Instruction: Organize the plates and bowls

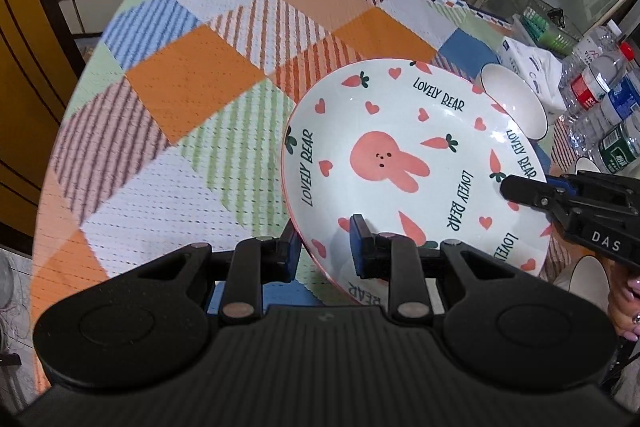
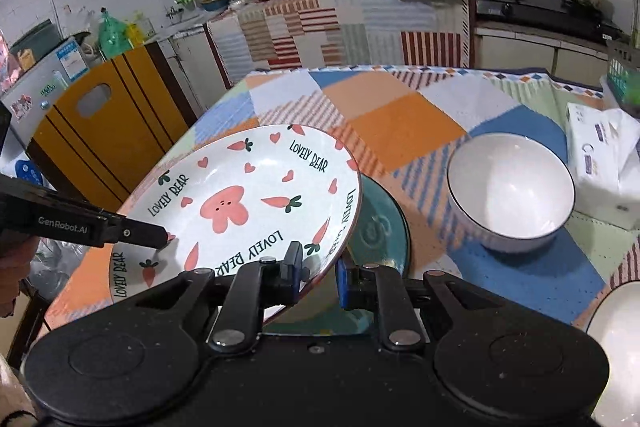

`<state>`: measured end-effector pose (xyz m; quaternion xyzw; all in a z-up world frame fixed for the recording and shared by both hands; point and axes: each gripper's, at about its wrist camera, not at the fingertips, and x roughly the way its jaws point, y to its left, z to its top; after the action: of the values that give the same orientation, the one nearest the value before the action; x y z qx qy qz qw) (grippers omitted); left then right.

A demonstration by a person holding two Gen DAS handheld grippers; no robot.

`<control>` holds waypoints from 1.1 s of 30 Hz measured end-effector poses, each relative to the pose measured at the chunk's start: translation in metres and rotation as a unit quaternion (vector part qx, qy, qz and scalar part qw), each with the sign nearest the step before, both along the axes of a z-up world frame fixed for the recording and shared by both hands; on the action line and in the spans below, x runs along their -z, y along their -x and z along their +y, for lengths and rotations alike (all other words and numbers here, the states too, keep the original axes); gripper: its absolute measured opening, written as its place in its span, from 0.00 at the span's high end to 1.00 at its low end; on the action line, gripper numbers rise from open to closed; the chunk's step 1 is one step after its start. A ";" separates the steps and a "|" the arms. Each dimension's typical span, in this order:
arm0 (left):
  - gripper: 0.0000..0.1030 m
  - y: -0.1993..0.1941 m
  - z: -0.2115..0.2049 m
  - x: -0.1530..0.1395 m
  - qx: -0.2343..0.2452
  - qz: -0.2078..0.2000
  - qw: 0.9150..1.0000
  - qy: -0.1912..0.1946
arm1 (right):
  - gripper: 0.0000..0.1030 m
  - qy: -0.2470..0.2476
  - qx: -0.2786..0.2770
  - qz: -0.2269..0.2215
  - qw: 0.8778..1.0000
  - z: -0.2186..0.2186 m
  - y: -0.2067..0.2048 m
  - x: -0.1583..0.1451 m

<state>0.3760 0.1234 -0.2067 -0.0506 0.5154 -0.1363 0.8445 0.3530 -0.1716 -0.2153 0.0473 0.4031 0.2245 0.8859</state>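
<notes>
Both grippers clamp the rabbit plate (image 1: 400, 163) at opposite rims: left gripper (image 1: 326, 251) and right gripper (image 2: 318, 277), jaws narrow, sharing its weight above the counter (image 1: 192, 75), tilted.

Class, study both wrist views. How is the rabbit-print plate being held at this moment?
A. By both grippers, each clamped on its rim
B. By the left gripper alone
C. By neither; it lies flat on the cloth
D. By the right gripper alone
A: the left gripper and the right gripper each pinch the rim of the rabbit-print plate, which is tilted above the tablecloth.
</notes>
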 end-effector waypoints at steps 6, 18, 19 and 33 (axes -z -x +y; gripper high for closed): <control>0.77 -0.007 -0.002 0.011 0.024 0.023 0.999 0.001 | 0.79 0.005 0.004 0.024 1.000 -0.005 0.000 0.011; 0.76 -0.010 -0.001 0.024 0.041 0.038 0.998 -0.004 | 0.77 0.040 0.001 0.042 0.998 0.006 -0.001 0.021; 0.75 -0.010 -0.002 0.024 0.041 0.036 0.998 -0.006 | 0.77 0.042 0.001 0.041 0.998 0.007 -0.001 0.020; 0.75 -0.009 -0.009 0.031 0.044 0.052 0.998 -0.006 | 0.71 0.141 0.011 0.039 0.989 0.031 0.001 0.012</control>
<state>0.3846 0.1142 -0.2376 -0.0297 0.5612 -0.1677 0.8100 0.3524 -0.1407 -0.2278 -0.0649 0.4643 0.1541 0.8698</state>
